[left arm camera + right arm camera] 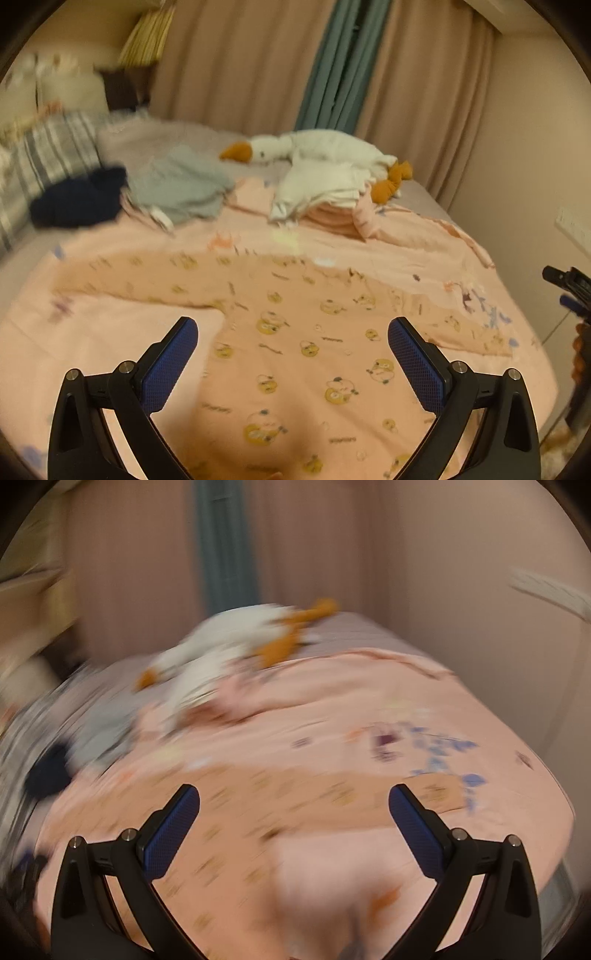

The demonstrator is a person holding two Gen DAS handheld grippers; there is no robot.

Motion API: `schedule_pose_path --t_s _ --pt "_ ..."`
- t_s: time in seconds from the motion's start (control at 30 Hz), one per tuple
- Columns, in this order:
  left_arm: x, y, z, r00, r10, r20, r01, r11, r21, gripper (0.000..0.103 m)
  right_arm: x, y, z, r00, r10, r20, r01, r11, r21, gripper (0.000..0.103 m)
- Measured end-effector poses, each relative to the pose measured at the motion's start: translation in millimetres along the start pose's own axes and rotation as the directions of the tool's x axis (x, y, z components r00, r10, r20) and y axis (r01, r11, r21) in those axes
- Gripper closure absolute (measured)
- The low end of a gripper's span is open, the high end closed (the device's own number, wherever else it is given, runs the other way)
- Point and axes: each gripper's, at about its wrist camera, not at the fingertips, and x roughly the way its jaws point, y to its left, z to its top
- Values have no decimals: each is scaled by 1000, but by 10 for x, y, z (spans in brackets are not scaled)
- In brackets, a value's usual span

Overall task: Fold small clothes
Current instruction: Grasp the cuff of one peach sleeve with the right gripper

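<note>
Left gripper (293, 332) first: its two blue-padded fingers (168, 369) are spread wide apart, nothing between them, nothing pinched. It hangs above the bed and whether it brushes the cloth I can't say. Directly under and between those fingers lies the small peach top (295, 354) printed with little yellow cartoon figures, spread flat, its body running toward the gripper and one long sleeve stretched out to the left beyond the left finger. The other sleeve reaches off to the right, past the right finger.

Right gripper (294, 805) now, and the view is badly smeared. Its blue pads (171, 830) stand just as wide, jaws empty, gripping nothing. The same peach top shows as a darker patterned band across and beneath the fingers, lying mostly toward the left one; a pale blurred patch sits low between them, and I can't tell what that is.

All of it rests on a pink bedspread (406, 254) with scattered purple and orange prints. Farther back, a heap of laundry: a dark navy garment (79, 197), a pale grey-blue garment (181, 184), a folded white piece (317, 192). Behind that sprawls a white plush goose (321, 147) with orange beak and feet. At the far end, beige curtains (236, 66) with a teal strip.
</note>
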Motion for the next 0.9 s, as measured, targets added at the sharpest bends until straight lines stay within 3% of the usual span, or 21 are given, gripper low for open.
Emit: schedule_pose_path --t_s 0.07,0.17,0.33,0.5,0.6,0.67,0.77,0.83,0.9 --pt "311 106 -74 998 45 -39 -45 999 -17 1 357 -358 55 999 -44 -18 46 996 78 0" --pt "713 207 -213 983 148 -109 -148 989 3 1 825 -751 41 993 -26 -116 42 989 142 2" --pt "1092 367 -404 948 151 -281 -174 983 -57 1 1373 -1488 -96 979 -47 -199 100 958 268 4" --pt "1175 496 -538 923 167 -347 -207 975 -82 1 1567 -2013 -322 964 -73 -254 165 918 360 8" --pt "1211 563 -575 912 151 -382 -211 970 -120 5 1696 -2382 -525 959 -34 -282 175 850 496 14" --pt "1204 534 -579 913 155 -378 -206 974 -99 6 1755 -2556 -654 959 13 -283 159 803 575 18" --pt "1258 484 -609 897 188 -399 -223 974 -42 6 1840 -2702 -829 964 64 -257 128 738 662 26" --pt "1283 415 -649 889 231 -396 -246 969 12 6 1804 -2719 -855 977 65 -201 96 710 698 29" --pt "1291 381 -672 885 257 -388 -265 964 34 6 1826 -2690 -865 982 72 -172 73 701 710 40"
